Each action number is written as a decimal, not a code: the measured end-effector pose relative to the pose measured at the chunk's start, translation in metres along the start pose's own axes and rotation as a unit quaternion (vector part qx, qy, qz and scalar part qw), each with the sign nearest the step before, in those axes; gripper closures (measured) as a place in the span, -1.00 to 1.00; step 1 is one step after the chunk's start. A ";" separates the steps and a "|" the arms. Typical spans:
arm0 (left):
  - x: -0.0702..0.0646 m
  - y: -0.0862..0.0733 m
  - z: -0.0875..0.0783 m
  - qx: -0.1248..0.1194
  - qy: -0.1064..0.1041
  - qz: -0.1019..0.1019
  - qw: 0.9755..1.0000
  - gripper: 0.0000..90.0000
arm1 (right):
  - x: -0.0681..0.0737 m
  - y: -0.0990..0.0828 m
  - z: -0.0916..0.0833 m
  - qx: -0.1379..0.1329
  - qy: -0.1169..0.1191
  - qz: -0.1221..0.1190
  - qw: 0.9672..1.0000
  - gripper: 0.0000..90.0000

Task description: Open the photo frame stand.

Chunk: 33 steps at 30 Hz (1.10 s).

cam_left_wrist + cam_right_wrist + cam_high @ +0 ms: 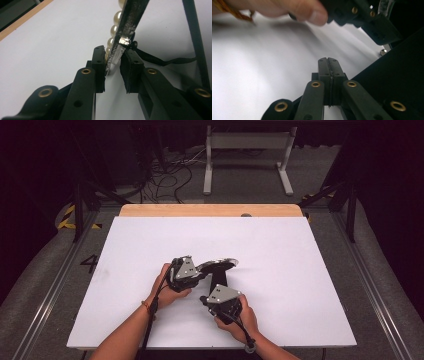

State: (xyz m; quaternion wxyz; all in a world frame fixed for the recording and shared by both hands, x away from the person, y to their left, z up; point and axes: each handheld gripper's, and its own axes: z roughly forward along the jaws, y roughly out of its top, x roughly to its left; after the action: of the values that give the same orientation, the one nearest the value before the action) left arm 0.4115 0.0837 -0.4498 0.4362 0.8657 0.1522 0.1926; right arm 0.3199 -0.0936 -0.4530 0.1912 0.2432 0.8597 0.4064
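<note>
A white counter (300, 280) fills the scene. Near its middle, the left tongs (113, 62) pinch the edge of a flat dark band (130, 20) lined with pearls (115, 17), holding it tilted above the surface, a black strap (160, 60) trailing from it. The right tongs (328, 65) sit fully closed and empty just beside it. The hold is narrow and at the very edge, so the band could slip out.

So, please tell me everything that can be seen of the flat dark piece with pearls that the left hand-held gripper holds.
The pearl-edged piece is a thin, flat, dark strip with a scuffed, silvery edge and a row of cream pearls along one side. The left hand-held gripper pinches its lower end between its pads and holds it edge-on, tilted, above the white table. A thin black strap hangs beside it.
</note>
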 end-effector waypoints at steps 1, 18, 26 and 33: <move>0.000 0.000 0.000 0.001 0.000 0.001 1.000 0.66 | 0.001 0.000 0.001 0.004 -0.003 -0.003 1.000 1.00; -0.001 0.000 -0.003 0.011 0.006 0.008 1.000 0.69 | -0.004 -0.003 -0.003 -0.006 -0.013 0.024 1.000 1.00; -0.002 0.001 -0.002 0.011 0.008 0.007 1.000 0.69 | 0.002 0.003 0.006 -0.006 -0.029 0.011 0.999 1.00; -0.005 0.003 -0.002 0.020 0.011 0.015 1.000 0.71 | 0.003 0.002 0.007 0.015 -0.062 -0.003 0.998 1.00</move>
State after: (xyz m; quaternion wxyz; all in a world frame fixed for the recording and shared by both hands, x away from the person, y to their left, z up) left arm 0.4066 0.0819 -0.4473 0.4141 0.8743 0.1479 0.2053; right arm 0.3219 -0.0865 -0.4566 0.2416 0.2686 0.8530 0.3767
